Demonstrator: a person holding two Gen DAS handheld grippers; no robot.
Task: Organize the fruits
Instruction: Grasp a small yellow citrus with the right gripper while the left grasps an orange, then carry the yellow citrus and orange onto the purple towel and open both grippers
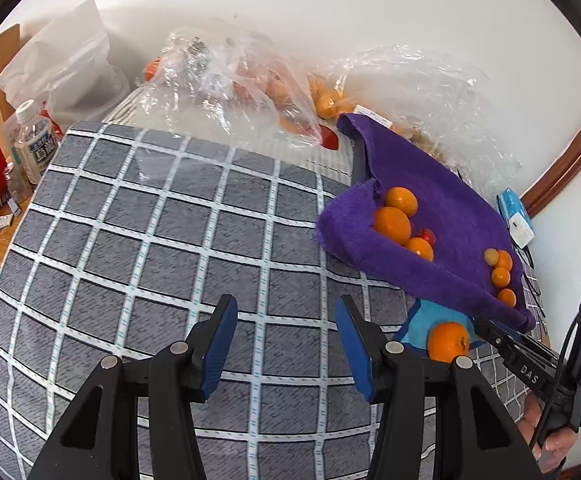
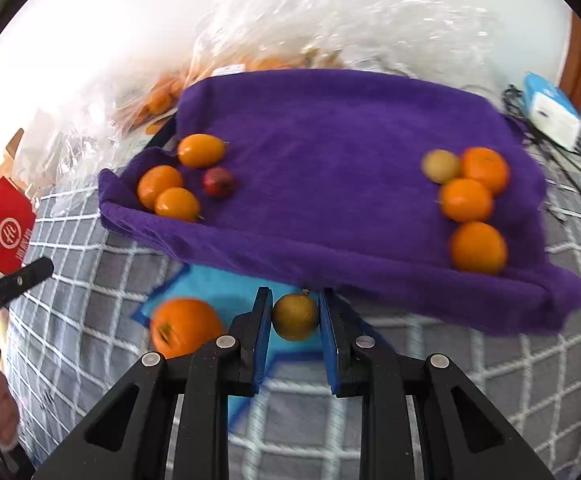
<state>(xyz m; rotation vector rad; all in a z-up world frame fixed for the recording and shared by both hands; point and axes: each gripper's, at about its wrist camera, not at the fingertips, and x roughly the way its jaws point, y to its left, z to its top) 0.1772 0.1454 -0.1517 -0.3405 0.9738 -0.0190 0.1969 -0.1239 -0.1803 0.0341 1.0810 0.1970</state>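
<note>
On the checked cloth (image 1: pixel 150 240), seen from our left wrist, our left tongs (image 1: pixel 286 340) hover wide and empty. Toward the cloth's right edge lies a purple towel (image 1: pixel 430 208) with two groups of fruit: three oranges and a red fruit, then four small fruits. One orange (image 1: pixel 448 342) sits on a blue mat (image 1: pixel 420 322).

From our right wrist, our right tongs (image 2: pixel 295 320) grip a brownish fruit (image 2: pixel 295 317) just short of the towel's near edge. We judge it could slip from the smooth pads, or roll off the sloping towel.
</note>
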